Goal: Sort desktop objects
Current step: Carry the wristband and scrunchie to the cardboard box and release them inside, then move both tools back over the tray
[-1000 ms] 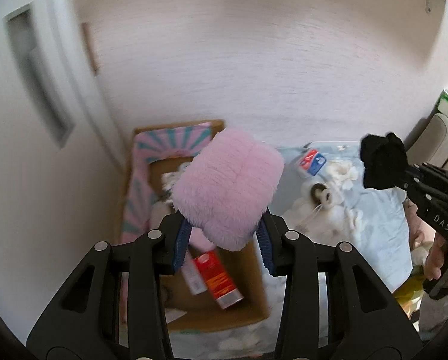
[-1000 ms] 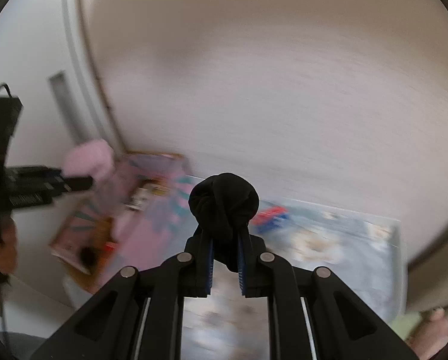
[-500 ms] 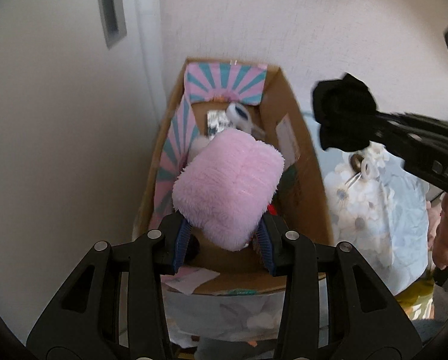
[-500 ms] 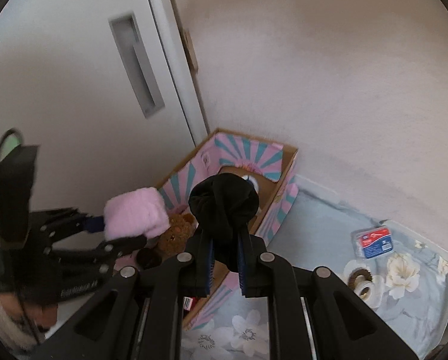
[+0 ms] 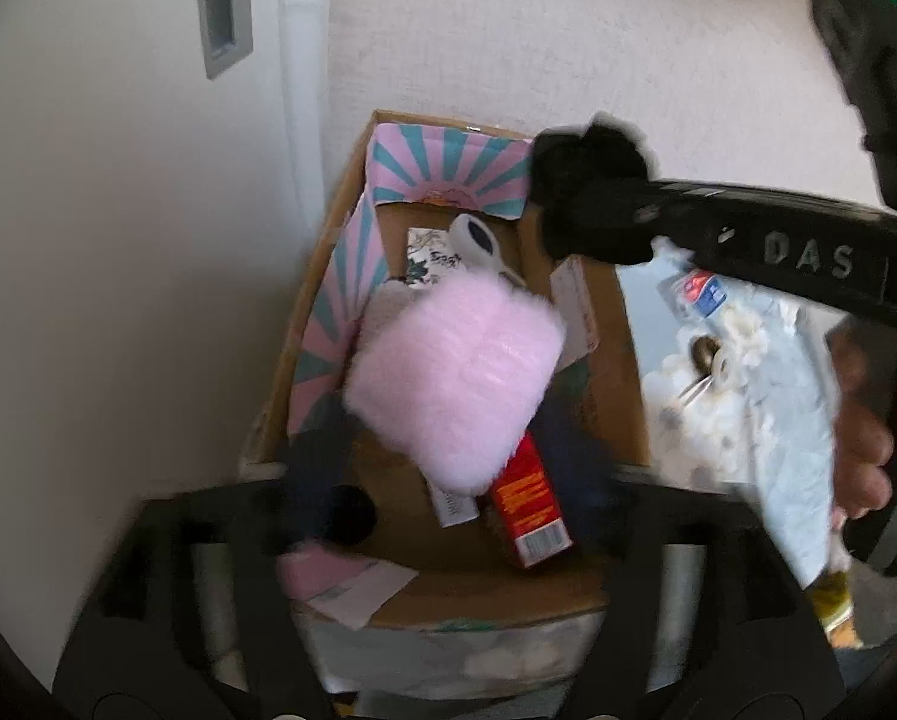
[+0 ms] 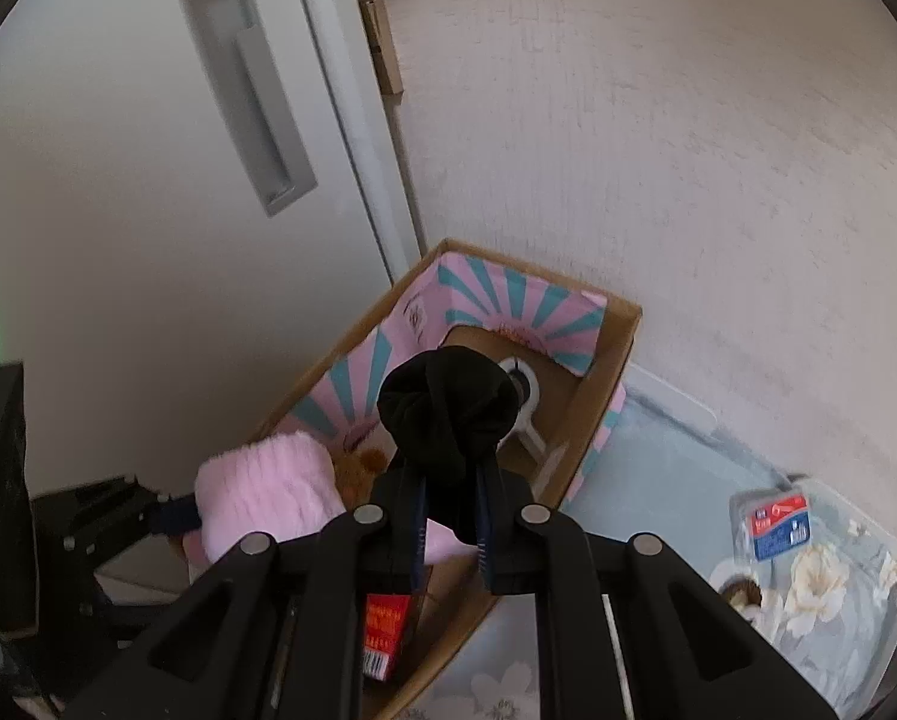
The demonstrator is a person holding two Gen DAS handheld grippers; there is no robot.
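Two claws over one cardboard box at the table's far left corner. Left claw just opened wide, blurry, fingers apart from the fluffy pink pouch, soft and blocky, above the box's middle. Right claw just loosening, still pinching a knotted black cloth ball over the box.

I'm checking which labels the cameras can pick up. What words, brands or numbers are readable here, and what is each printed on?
"DAS": raised letters on the right gripper's black body, seen from the left wrist view.
Red carton in the cardboard box: yellow print and a barcode, too blurred to read.
Small blue and red packet on the floral cloth: print too small to read.
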